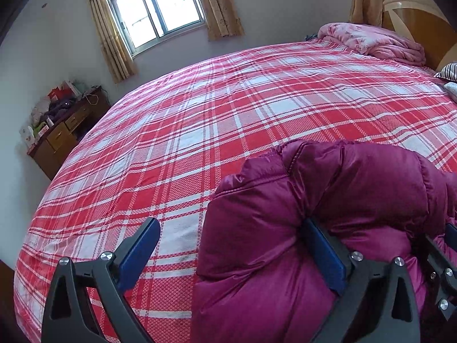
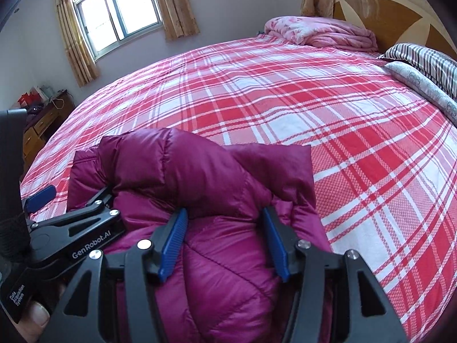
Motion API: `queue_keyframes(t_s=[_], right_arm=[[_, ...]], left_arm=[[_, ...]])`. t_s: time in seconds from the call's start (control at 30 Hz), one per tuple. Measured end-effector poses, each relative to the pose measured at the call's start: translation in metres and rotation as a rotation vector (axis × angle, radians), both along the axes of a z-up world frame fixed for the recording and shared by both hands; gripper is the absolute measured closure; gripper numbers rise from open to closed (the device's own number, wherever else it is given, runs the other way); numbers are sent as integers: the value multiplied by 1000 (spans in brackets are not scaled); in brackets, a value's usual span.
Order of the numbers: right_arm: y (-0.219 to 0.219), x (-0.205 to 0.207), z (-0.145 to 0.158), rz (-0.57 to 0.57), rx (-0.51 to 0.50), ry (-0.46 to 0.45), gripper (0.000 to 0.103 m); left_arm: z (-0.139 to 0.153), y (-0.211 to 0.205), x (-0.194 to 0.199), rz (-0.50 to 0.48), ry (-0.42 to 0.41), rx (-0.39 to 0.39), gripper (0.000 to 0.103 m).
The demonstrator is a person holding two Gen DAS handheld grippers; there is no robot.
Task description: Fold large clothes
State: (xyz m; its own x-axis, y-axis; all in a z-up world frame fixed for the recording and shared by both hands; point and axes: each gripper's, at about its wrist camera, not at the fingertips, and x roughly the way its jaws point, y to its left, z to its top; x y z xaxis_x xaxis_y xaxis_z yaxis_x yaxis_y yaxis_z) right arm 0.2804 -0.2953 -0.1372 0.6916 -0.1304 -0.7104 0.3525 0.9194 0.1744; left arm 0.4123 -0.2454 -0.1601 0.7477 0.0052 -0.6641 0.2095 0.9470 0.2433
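A magenta puffer jacket (image 1: 328, 205) lies bunched on the red plaid bed (image 1: 200, 114), also in the right wrist view (image 2: 205, 177). My left gripper (image 1: 231, 245) is wide open; its right finger (image 1: 325, 257) presses against the jacket's left side and its left finger (image 1: 140, 254) hangs over bare sheet. My right gripper (image 2: 225, 240) has its jaws partly closed around a thick fold of the jacket, both blue pads (image 2: 174, 243) touching fabric. The left gripper also shows at the left of the right wrist view (image 2: 74, 197).
A folded pink quilt (image 1: 374, 43) and striped pillows (image 2: 428, 60) lie by the wooden headboard (image 2: 400, 20). A cluttered wooden desk (image 1: 62, 134) stands against the wall left of the bed. A curtained window (image 1: 157, 8) is behind the bed (image 2: 314, 100).
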Motion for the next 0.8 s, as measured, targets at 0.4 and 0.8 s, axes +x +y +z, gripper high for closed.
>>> queue_keyframes(t_s=[0.4, 0.8], right_arm=[[0, 2, -3, 1, 4, 9, 46], [-24, -56, 26, 16, 122, -149, 12]], left_arm=[[-2, -2, -1, 2, -4, 11, 2], [29, 75, -31, -115, 80, -246, 3]])
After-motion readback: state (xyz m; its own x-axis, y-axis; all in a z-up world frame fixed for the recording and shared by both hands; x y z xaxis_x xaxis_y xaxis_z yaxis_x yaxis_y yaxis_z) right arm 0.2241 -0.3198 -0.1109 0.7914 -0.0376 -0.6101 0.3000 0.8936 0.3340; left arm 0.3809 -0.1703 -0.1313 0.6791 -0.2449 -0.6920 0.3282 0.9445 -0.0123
